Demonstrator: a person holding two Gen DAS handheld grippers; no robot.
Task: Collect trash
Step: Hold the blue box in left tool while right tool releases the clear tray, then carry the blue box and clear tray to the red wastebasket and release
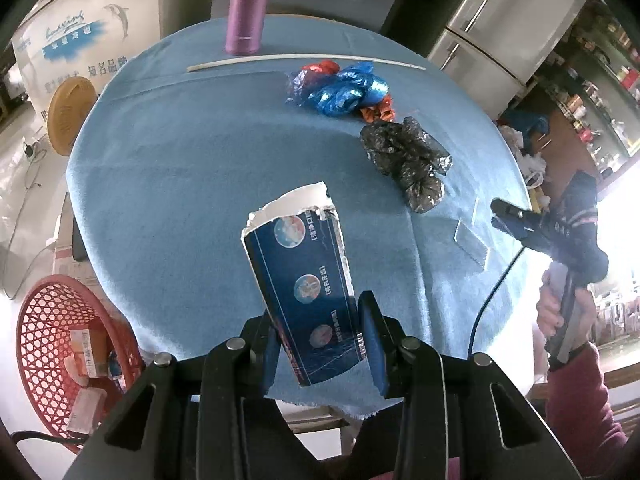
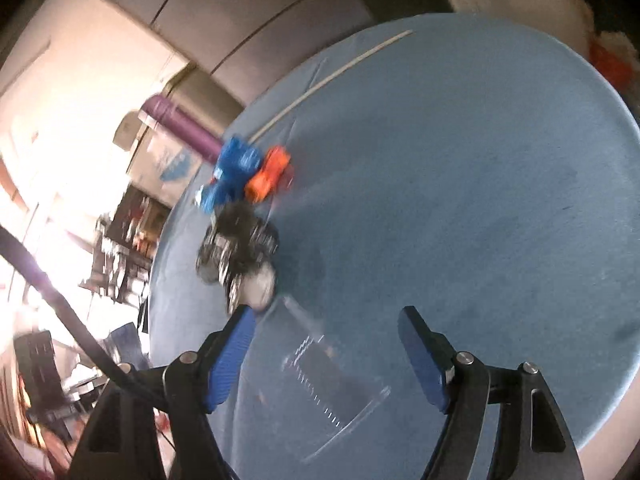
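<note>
My left gripper (image 1: 320, 340) is shut on a dark blue carton (image 1: 304, 280) with a torn white top, held upright above the blue-clothed round table (image 1: 180, 200). Further back lie a crumpled blue bag (image 1: 348, 88), red wrapper (image 1: 320, 68), orange wrapper (image 1: 378, 112) and a black-silver foil bag (image 1: 408, 156). My right gripper (image 2: 326, 316) stands open over a clear plastic piece (image 2: 328, 392), its pads apart from it. The foil bag (image 2: 240, 252) lies just beyond its left finger. In the left wrist view the right gripper (image 1: 508, 216) hangs at the table's right edge near the clear plastic piece (image 1: 472, 240).
A red mesh basket (image 1: 52, 344) holding small boxes stands on the floor at the lower left. A purple bottle (image 1: 246, 8) and a long white stick (image 1: 304, 60) sit at the table's far side. A hand (image 1: 560, 312) holds the right gripper. The right wrist view is blurred.
</note>
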